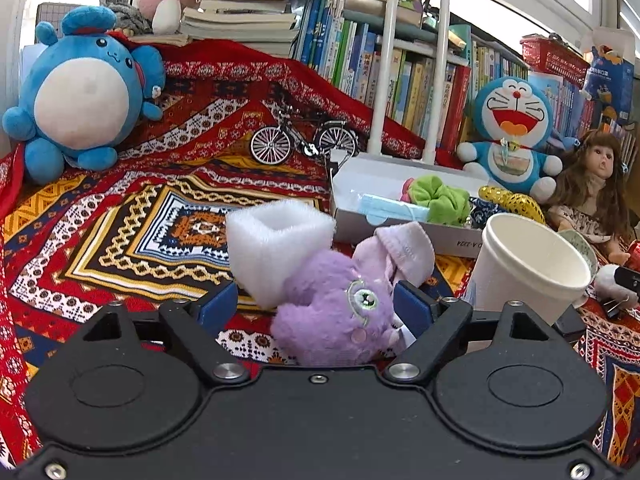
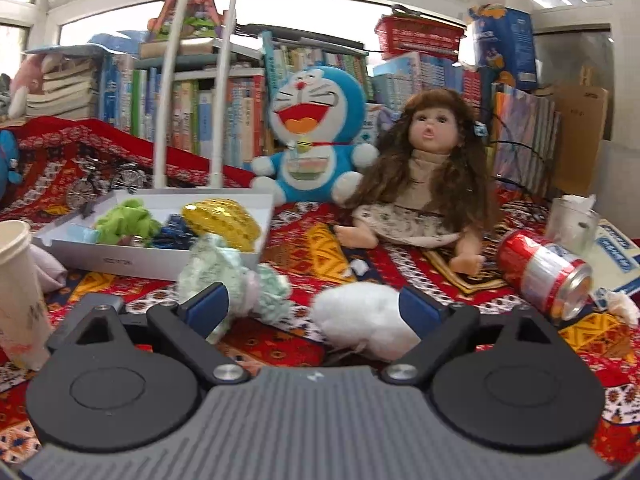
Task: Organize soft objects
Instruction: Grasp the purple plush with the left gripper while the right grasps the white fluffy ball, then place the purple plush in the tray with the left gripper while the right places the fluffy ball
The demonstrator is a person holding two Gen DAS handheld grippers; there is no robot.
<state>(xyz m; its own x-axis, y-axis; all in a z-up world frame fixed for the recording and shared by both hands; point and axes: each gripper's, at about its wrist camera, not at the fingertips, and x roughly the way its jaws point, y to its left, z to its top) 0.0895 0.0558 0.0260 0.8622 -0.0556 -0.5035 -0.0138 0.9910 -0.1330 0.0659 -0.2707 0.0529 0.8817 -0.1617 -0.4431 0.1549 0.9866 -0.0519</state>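
Note:
In the left wrist view my left gripper (image 1: 316,304) is open, its blue pads on either side of a purple plush toy (image 1: 340,312) that lies on the patterned cloth. A white foam piece (image 1: 276,244) rests against the plush, and a pale pink sock (image 1: 408,248) lies just behind it. The white tray (image 1: 400,224) beyond holds a blue mask, a green scrunchie (image 1: 440,196) and a gold item. In the right wrist view my right gripper (image 2: 316,304) is open; a white fluffy ball (image 2: 360,316) lies by its right pad and a mint knitted piece (image 2: 236,276) by its left pad.
A paper cup (image 1: 528,264) stands right of the plush. A Doraemon plush (image 2: 316,132), a doll (image 2: 424,184), a tipped red can (image 2: 548,272) and a glass jar (image 2: 572,220) sit on the cloth. A blue round plush (image 1: 84,92) and a model bicycle (image 1: 304,136) are at the back.

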